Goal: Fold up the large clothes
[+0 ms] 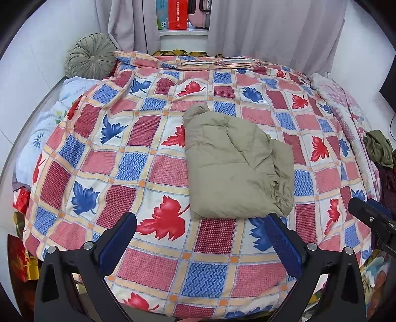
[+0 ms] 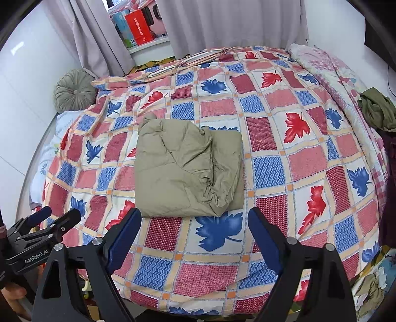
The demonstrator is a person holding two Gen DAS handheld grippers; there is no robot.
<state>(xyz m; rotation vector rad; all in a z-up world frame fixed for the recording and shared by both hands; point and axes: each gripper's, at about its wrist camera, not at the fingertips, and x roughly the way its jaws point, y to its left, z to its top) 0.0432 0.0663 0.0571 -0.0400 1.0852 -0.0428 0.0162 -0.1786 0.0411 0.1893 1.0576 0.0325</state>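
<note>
A khaki padded garment lies folded into a thick rectangle on the leaf-patterned quilt, near the middle of the bed. My left gripper hovers above the quilt just in front of the garment's near edge, open, with nothing between its blue pads. In the right wrist view the same garment lies ahead of my right gripper, which is also open and empty and clear of the cloth. Each gripper shows in the other's view: the right gripper at the edge and the left gripper at lower left.
A round green cushion leans on the wall at the bed's far left. Grey curtains and a sill with boxes stand behind. Olive clothes are piled at the bed's right edge beside a pink floral blanket. Clutter lies on the floor at left.
</note>
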